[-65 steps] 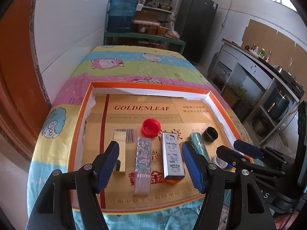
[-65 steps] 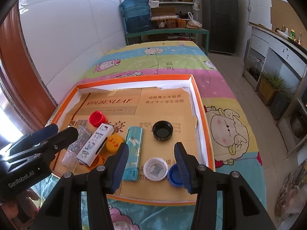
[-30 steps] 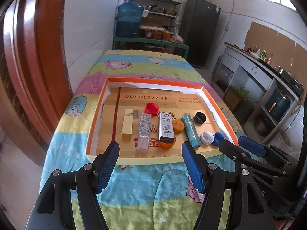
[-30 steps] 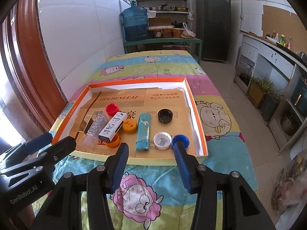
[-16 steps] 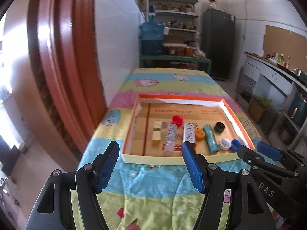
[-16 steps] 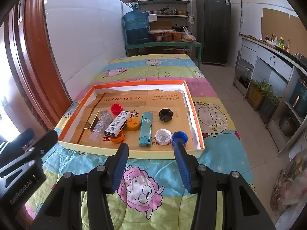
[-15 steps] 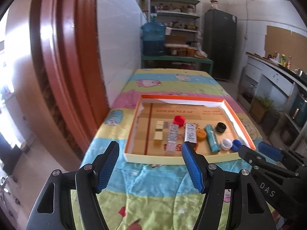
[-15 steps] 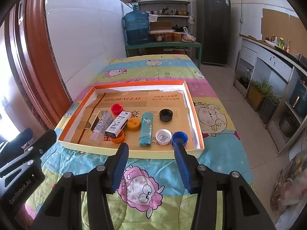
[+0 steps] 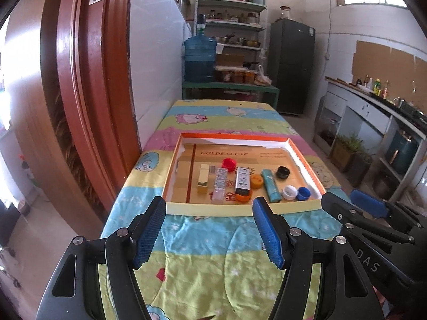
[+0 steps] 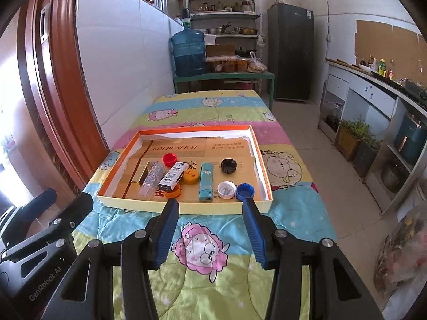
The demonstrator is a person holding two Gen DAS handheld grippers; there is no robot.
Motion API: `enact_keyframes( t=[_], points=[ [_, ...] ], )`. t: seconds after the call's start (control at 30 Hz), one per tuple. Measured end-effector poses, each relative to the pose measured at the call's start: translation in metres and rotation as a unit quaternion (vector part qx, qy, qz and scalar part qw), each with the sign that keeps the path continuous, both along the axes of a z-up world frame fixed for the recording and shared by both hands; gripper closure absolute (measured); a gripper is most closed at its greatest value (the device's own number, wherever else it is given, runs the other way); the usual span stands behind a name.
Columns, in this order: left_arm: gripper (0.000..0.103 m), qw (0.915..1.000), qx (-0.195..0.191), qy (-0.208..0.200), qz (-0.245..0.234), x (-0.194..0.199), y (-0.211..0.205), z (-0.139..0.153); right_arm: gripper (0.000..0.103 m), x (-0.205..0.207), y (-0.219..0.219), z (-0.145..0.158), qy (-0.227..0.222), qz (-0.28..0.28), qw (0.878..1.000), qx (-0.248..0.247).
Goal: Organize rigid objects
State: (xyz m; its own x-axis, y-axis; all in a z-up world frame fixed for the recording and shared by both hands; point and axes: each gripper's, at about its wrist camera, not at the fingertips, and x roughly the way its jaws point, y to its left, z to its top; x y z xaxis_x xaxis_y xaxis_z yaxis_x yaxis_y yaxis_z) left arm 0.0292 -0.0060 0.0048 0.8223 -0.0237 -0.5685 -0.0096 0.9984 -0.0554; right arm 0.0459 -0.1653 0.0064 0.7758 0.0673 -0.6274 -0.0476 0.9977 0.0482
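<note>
Shallow cardboard tray point(image 10: 186, 208), orange-rimmed with a pale yellow front wall, lying flat on a bench covered by a cartoon-print quilt point(image 10: 202, 250) in pastel stripes. Contents, left to right in the right wrist view: gold box point(image 10: 141, 174) lying lengthwise; clear patterned case point(image 10: 151, 177) just beside it; red cap point(image 10: 170, 159) behind these; white cartoon-print box point(image 10: 172, 176), its near end resting over an orange cap point(image 10: 173, 191); a second orange cap, printed point(image 10: 191, 177); teal lighter-shaped box point(image 10: 206, 182); black cap point(image 10: 228, 166), open side up, set apart toward the back right; white cap point(image 10: 226, 190) and blue cap point(image 10: 245, 191) touching side by side near the front right corner. The same items appear in the left wrist view, tray point(image 9: 240, 208) centred beyond the fingers. Left gripper point(image 9: 209, 233): blue-padded fingers spread apart, holding nothing, hovering over the quilt short of the tray's front wall. Right gripper point(image 10: 210, 230): fingers likewise parted and empty, short of the tray. Each gripper shows at the edge of the other's view. Surroundings: red-brown door frame point(image 9: 80, 93) on the left, blue water jug point(image 10: 189, 53) on a green stand behind the bench, dark refrigerator point(image 10: 291, 50), kitchen counter point(image 10: 373, 85) along the right wall.
</note>
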Motion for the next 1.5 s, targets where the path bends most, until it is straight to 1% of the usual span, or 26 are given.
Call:
enact_keyframes(
  t=[0.27, 0.5, 0.97, 1.5],
  points=[
    [0.034, 1.0, 0.003, 0.004, -0.003, -0.008, 0.0, -0.002, 0.054, -0.012, 0.004, 0.001, -0.005, -0.005, 1.0, -0.007],
    [0.034, 1.0, 0.002, 0.009, 0.002, -0.01, 0.003, -0.006, 0.054, -0.012, 0.004, 0.001, -0.005, -0.004, 1.0, -0.004],
    [0.034, 0.9998, 0.004, 0.017, -0.008, -0.008, -0.001, -0.01, 0.054, -0.012, 0.002, 0.0, -0.003, -0.004, 1.0, -0.004],
    [0.034, 0.9998, 0.005, 0.018, -0.008, -0.009, -0.001, -0.01, 0.054, -0.013, 0.001, 0.0, -0.003, -0.004, 1.0, -0.003]
  ],
)
